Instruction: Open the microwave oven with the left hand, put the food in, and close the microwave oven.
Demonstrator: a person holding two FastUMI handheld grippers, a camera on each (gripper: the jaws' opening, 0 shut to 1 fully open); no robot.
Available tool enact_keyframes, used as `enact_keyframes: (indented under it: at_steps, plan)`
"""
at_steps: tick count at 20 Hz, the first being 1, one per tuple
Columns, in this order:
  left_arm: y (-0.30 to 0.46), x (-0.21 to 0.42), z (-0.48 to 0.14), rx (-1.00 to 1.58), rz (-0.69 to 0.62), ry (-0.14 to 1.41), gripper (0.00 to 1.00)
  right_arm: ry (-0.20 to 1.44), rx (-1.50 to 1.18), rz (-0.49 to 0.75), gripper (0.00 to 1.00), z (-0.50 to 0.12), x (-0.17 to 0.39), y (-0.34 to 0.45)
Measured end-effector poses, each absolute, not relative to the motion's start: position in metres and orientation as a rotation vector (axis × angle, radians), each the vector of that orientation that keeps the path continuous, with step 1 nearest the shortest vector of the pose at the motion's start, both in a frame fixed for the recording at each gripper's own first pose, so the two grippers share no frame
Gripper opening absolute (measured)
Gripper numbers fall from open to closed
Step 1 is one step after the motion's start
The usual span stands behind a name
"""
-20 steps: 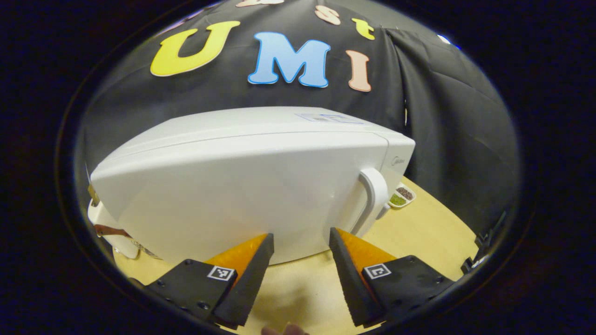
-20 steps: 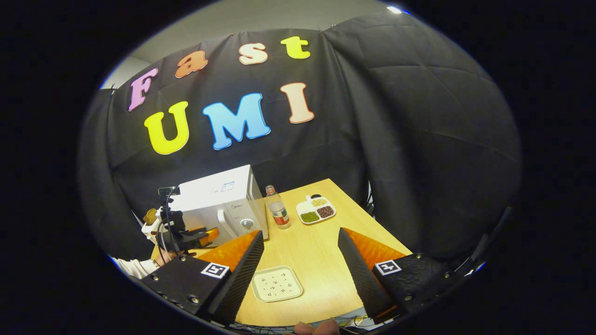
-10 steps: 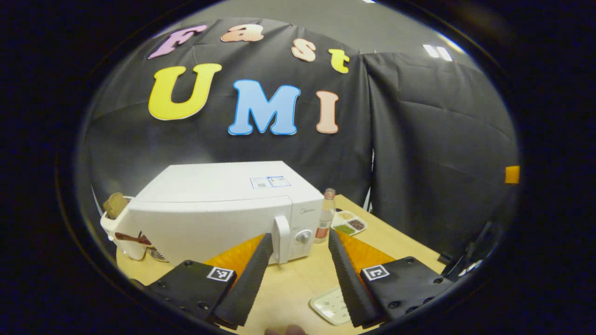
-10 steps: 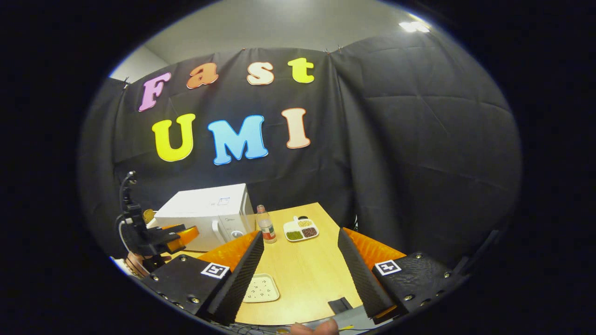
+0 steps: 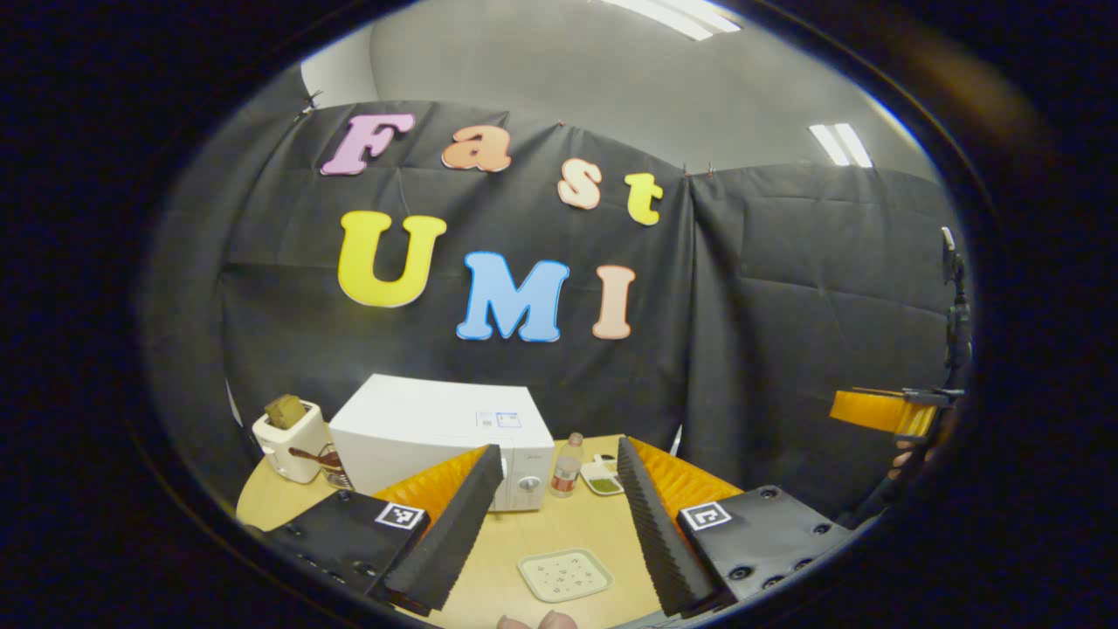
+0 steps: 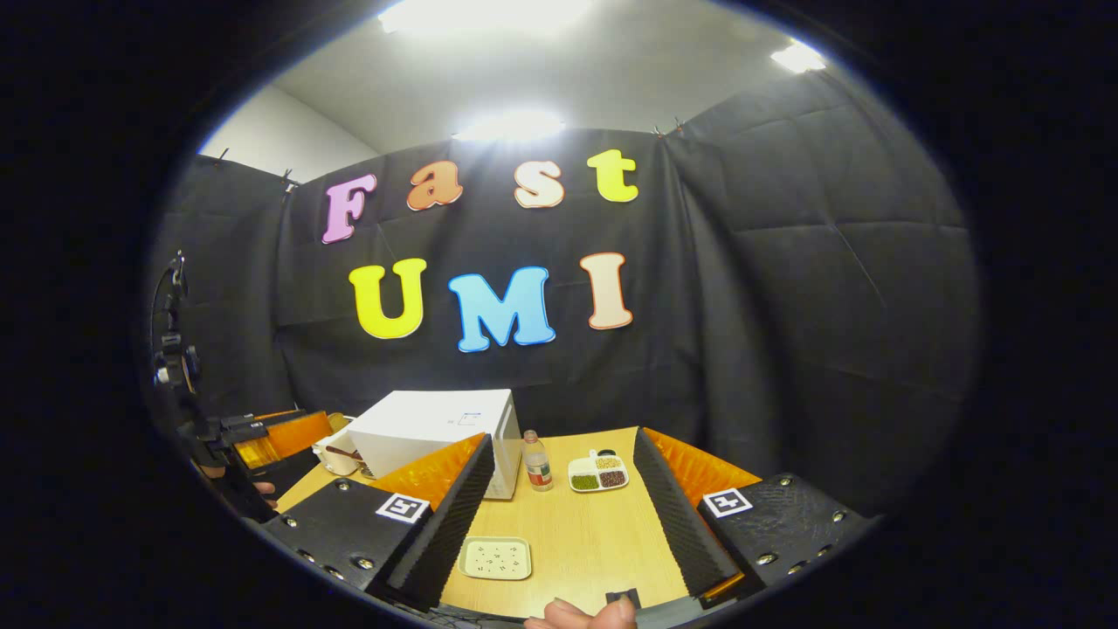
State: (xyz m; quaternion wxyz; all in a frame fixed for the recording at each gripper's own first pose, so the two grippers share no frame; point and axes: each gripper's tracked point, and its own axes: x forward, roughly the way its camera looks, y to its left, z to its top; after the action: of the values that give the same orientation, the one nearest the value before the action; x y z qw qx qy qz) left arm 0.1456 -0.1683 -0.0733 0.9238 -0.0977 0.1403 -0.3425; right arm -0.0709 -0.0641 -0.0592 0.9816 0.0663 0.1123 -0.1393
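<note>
Left gripper (image 5: 552, 502): hanging well back from the table, its fingers standing apart and gripping nothing.
Right gripper (image 6: 559, 502): likewise poised above the near edge, fingers spread wide and carrying nothing; a fingertip of the holding hand (image 6: 583, 614) is peeking in at the bottom.
Tray (image 6: 495, 558): a pale, speckled flat tray lying on the wooden table (image 6: 576, 533) just ahead of both grippers, apparently bare.
Microwave oven (image 5: 437, 428): sitting at the far left of the table with its door appearing shut, well apart from either gripper.
Neighbours: a bottle (image 6: 536, 462) standing just right of the oven, a divided dish (image 6: 598, 474) of grains lying beside it, and a white toaster (image 5: 286, 431) holding a slice at the oven's left.
Food: not lying anywhere plainly in sight outside the oven, so possibly sitting inside; the pictures are not settling this.
Progress: judging by the closed door and both empty grippers drawn clear, the task is looking finished or nearly so, with nothing obvious remaining.
</note>
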Motion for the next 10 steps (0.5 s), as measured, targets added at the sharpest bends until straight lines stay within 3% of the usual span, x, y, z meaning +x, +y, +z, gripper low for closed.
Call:
enact_keyframes:
  at_steps: [2, 3, 4, 10]
  plan:
    - [-0.162, 0.115, -0.035, -0.217, -0.669, 0.246, 0.91, 0.182, 0.069, -0.267, 0.98, -0.04, -0.079, -0.077]
    - [-0.154, 0.101, -0.017, -0.212, -0.645, 0.222, 0.87, 0.16, 0.027, -0.268, 0.98, -0.03, -0.083, -0.084]
    - [-0.145, 0.089, -0.005, -0.197, -0.62, 0.199, 0.91, 0.144, 0.002, -0.261, 0.98, -0.023, -0.087, -0.086]
    - [-0.093, 0.066, 0.061, -0.126, -0.483, 0.057, 0.92, 0.111, 0.128, -0.211, 0.98, 0.003, -0.084, -0.068]
